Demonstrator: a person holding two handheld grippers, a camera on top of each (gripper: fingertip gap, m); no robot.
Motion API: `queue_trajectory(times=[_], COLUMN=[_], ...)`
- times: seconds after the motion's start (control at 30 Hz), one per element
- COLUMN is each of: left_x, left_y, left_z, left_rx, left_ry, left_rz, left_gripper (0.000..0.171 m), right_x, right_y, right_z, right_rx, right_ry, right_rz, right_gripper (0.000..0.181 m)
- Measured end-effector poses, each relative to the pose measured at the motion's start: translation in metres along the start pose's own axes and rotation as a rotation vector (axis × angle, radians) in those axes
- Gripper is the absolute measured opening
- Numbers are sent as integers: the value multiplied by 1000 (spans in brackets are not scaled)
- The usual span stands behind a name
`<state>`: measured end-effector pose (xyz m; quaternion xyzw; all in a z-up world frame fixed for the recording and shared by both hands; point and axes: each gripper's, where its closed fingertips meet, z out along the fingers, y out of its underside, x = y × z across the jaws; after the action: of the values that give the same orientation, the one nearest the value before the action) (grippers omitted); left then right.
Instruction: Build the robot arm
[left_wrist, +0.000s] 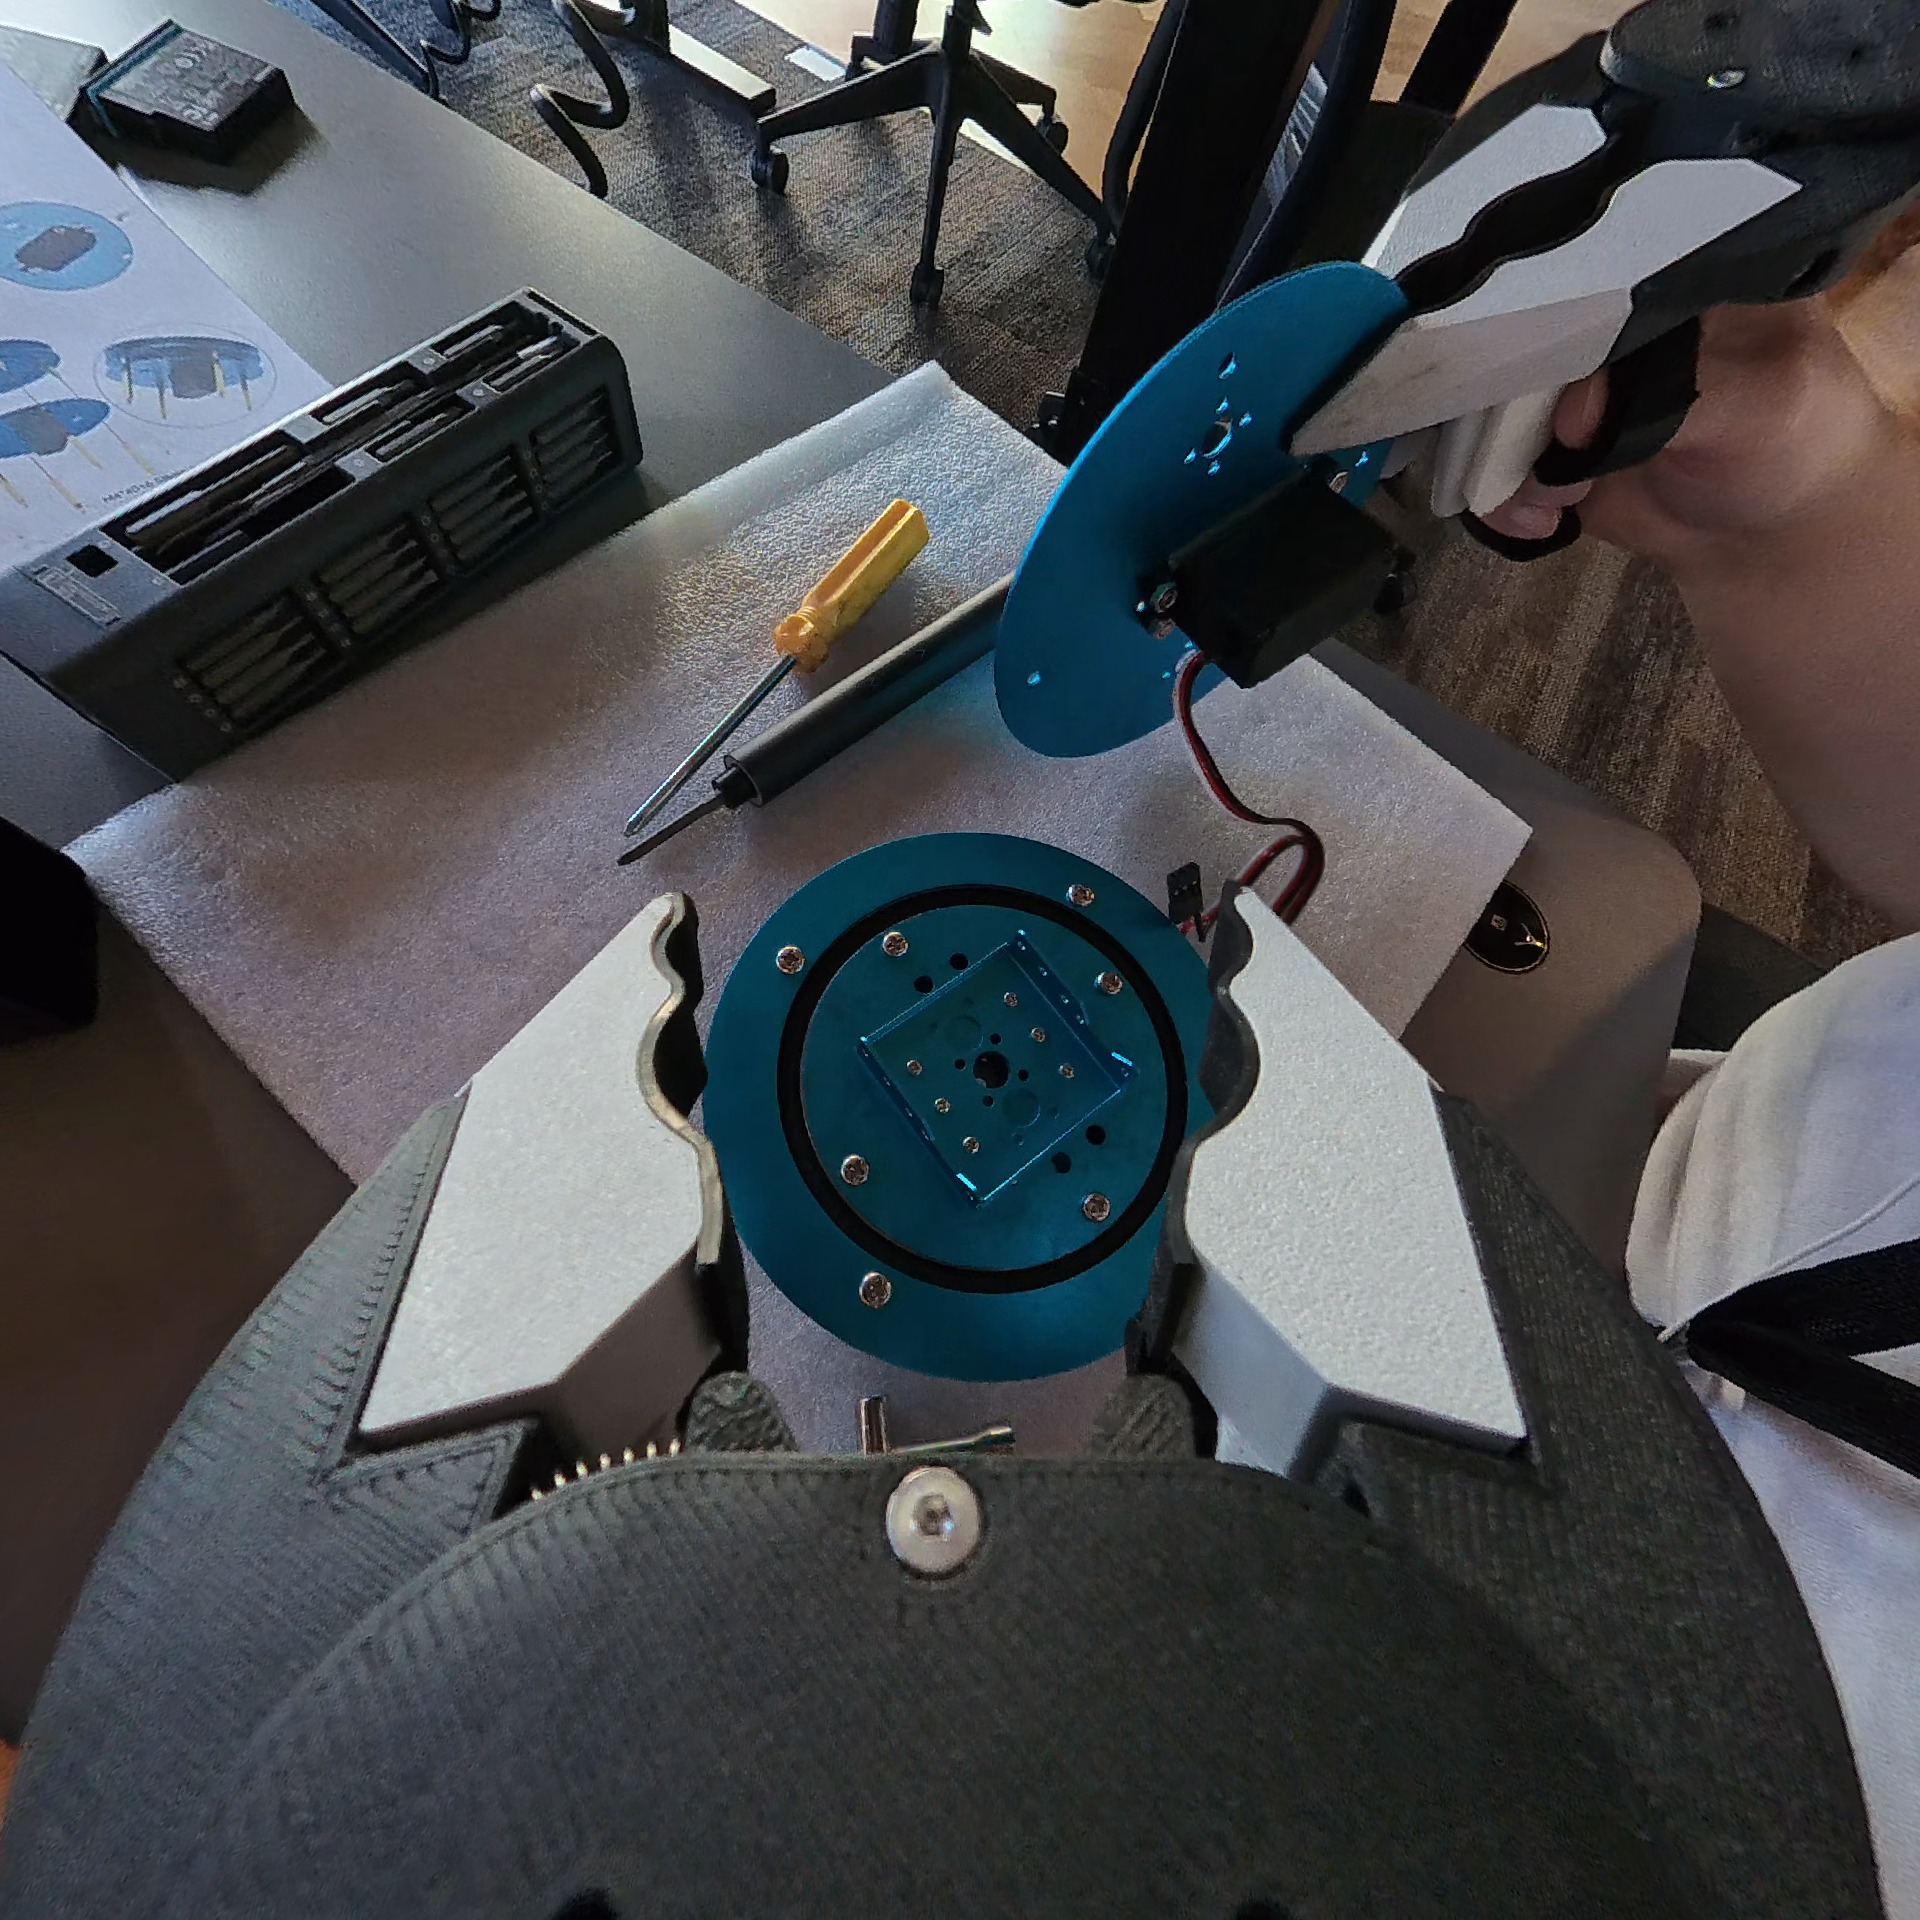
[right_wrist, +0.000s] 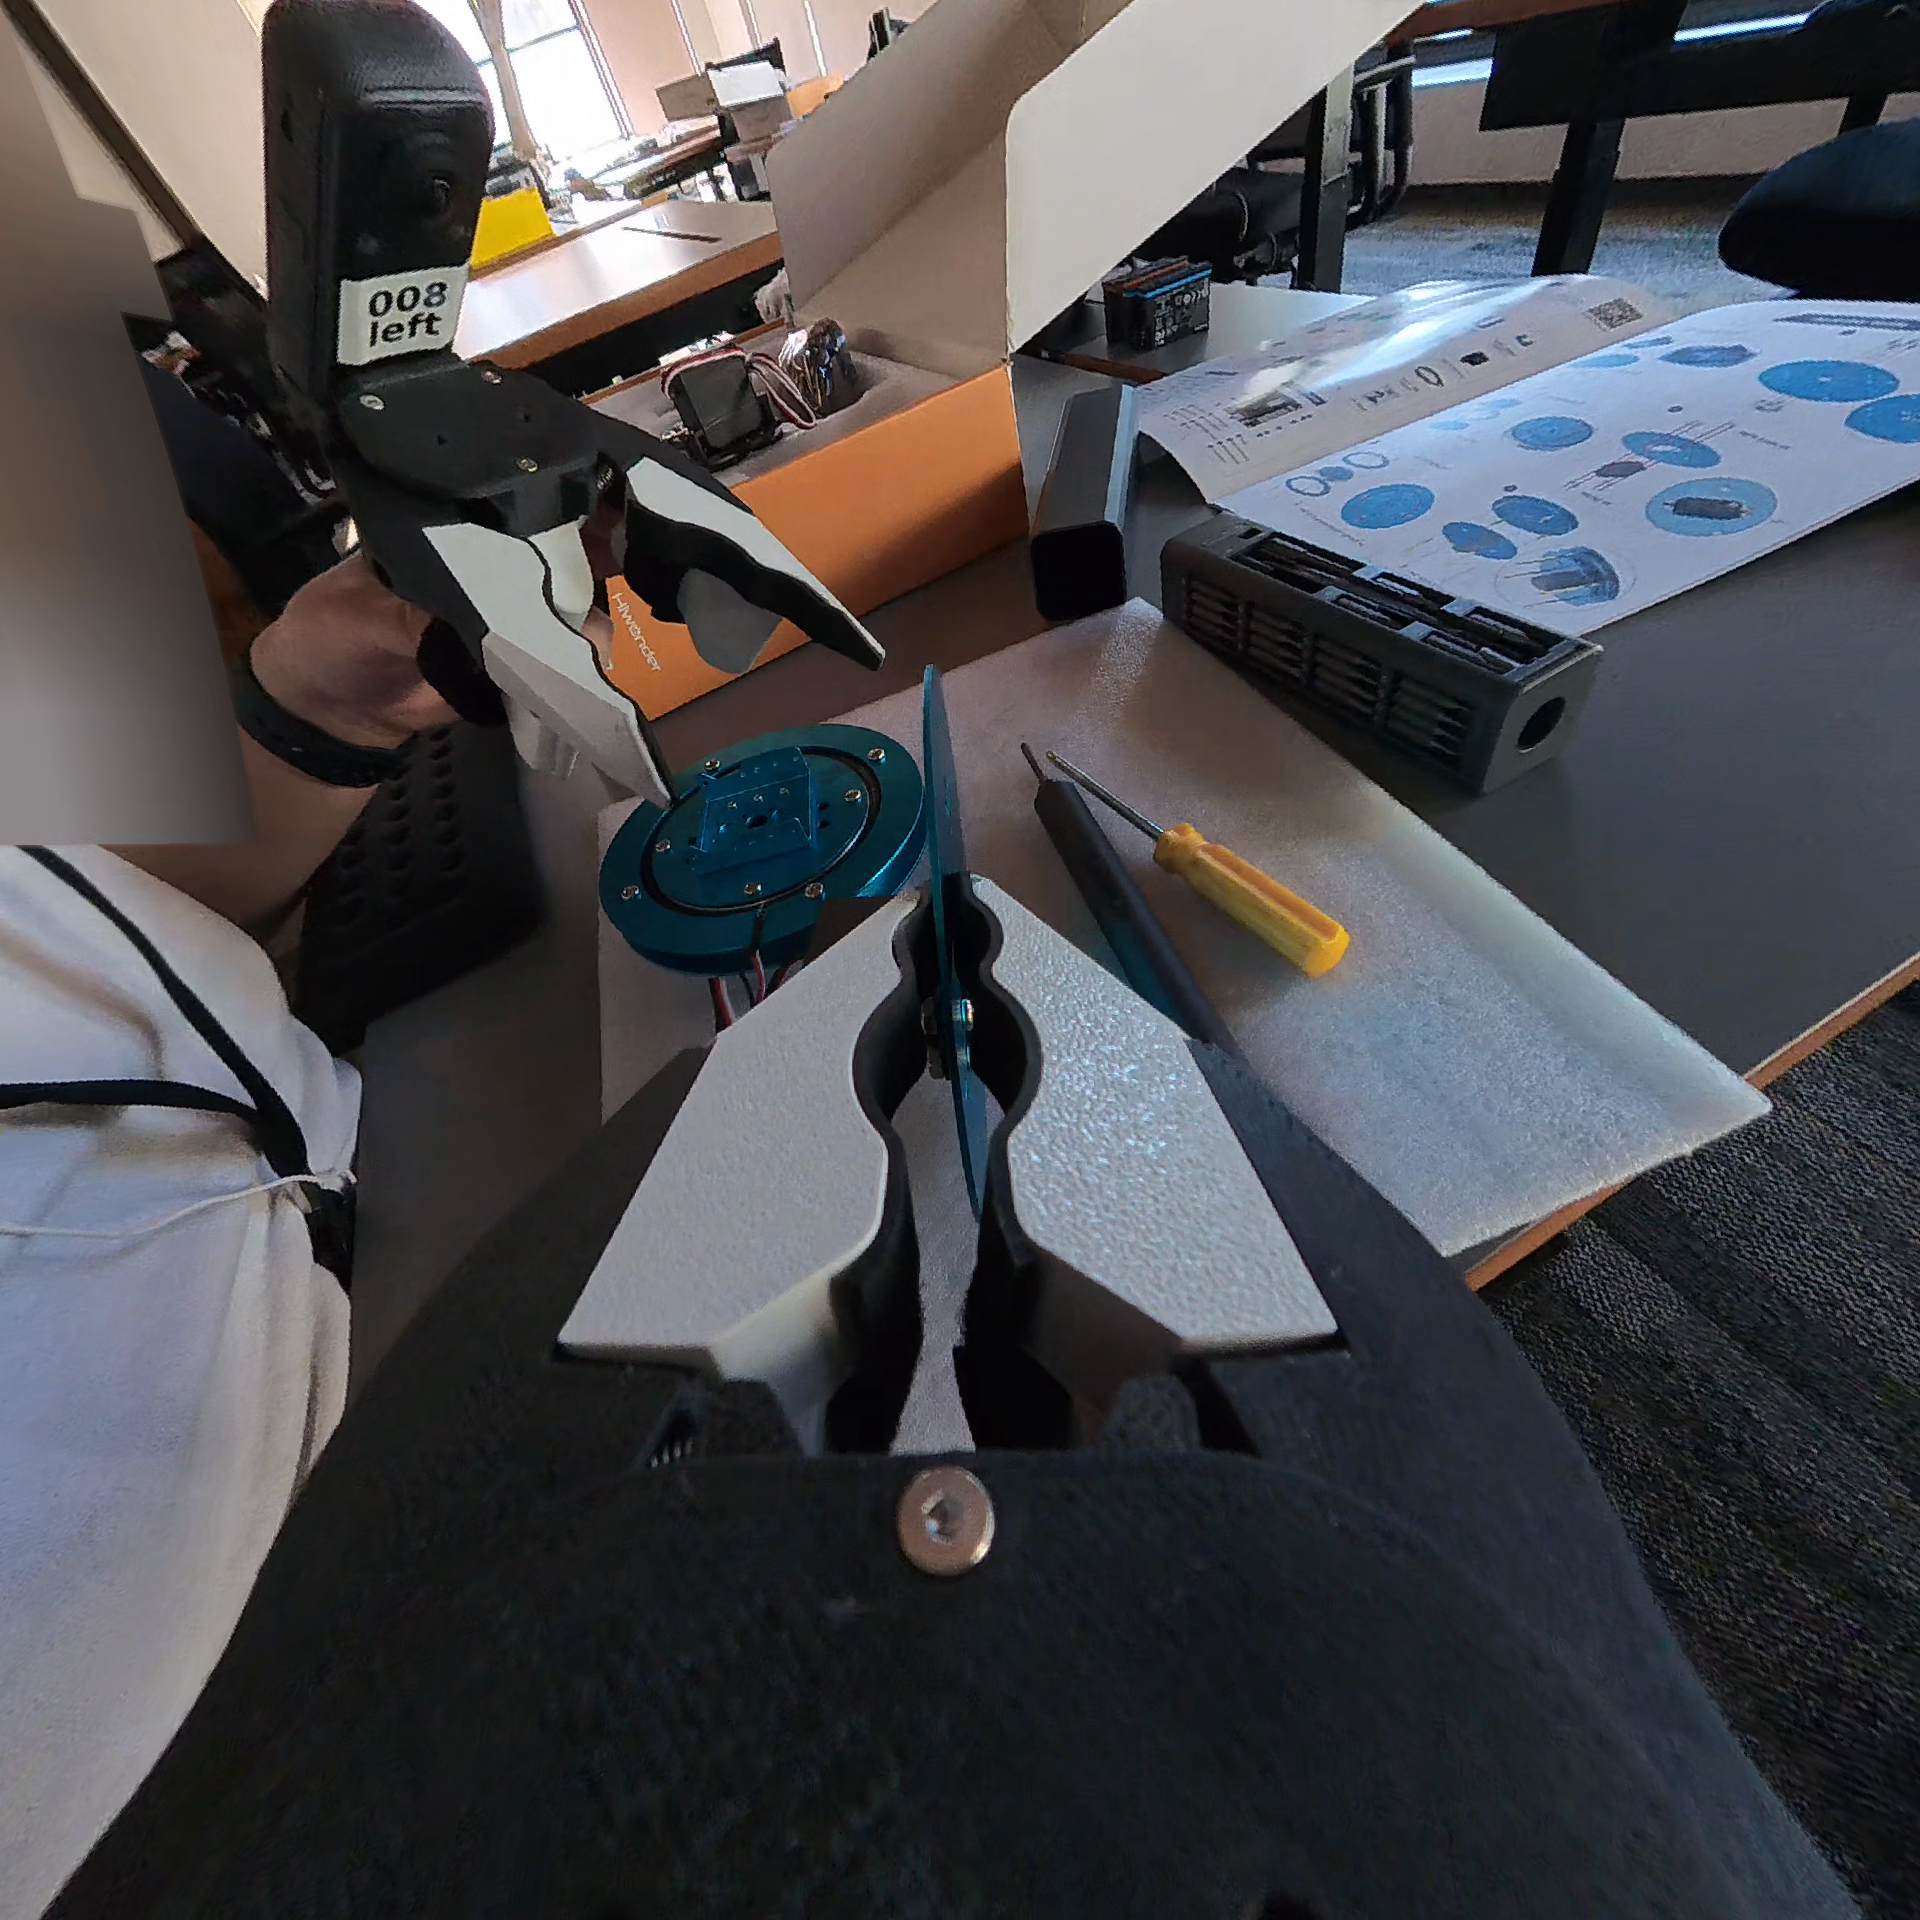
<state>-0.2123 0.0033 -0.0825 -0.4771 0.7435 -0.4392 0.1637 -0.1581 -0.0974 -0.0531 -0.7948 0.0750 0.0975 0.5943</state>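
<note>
A round blue base (left_wrist: 940, 1309) with a black ring, several screws and a square blue bracket (left_wrist: 992, 1070) lies flat on a white foam mat (left_wrist: 416, 914). My left gripper (left_wrist: 956, 909) is open, one finger on each side of the base. In the right wrist view the left gripper (right_wrist: 767, 725) hovers over the base (right_wrist: 883, 821), one fingertip (right_wrist: 655, 779) at its top face. My right gripper (right_wrist: 948, 899) is shut on a thin blue disc (right_wrist: 943, 790), held on edge above the mat. A black servo (left_wrist: 1278, 582) is fixed to this disc (left_wrist: 1101, 540); its red-black wire (left_wrist: 1216, 769) hangs to the mat.
A yellow screwdriver (left_wrist: 852, 582) and a black driver pen (left_wrist: 862, 696) lie on the mat behind the base. A black bit case (left_wrist: 343, 520), an open booklet (right_wrist: 1558, 447) and an orange box (right_wrist: 862, 488) stand farther back. A small metal key (left_wrist: 935, 1439) lies near me. The table edge (right_wrist: 1662, 1174) is at right. From my left tips it is roughly 4 cm to the square blue bracket (left_wrist: 992, 1070); from my right, 15 cm. Look for it in the right wrist view (right_wrist: 755, 822) too.
</note>
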Motion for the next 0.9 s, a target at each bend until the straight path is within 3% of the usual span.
queue_trajectory(times=[0.43, 0.77, 0.9], left_x=[-2, -5, -1], left_y=[-1, -4, -12], left_z=[5, 7, 9], left_rx=[20, 42, 34], left_ry=[20, -11, -14], left_rz=[-8, 39, 95], left_gripper=[93, 89, 78], right_x=[10, 18, 14], right_y=[-11, -5, -2], right_z=[-12, -5, 0], right_rx=[56, -31, -65], right_ry=[23, 39, 17], right_rz=[30, 120, 124], right_gripper=[0, 0, 0])
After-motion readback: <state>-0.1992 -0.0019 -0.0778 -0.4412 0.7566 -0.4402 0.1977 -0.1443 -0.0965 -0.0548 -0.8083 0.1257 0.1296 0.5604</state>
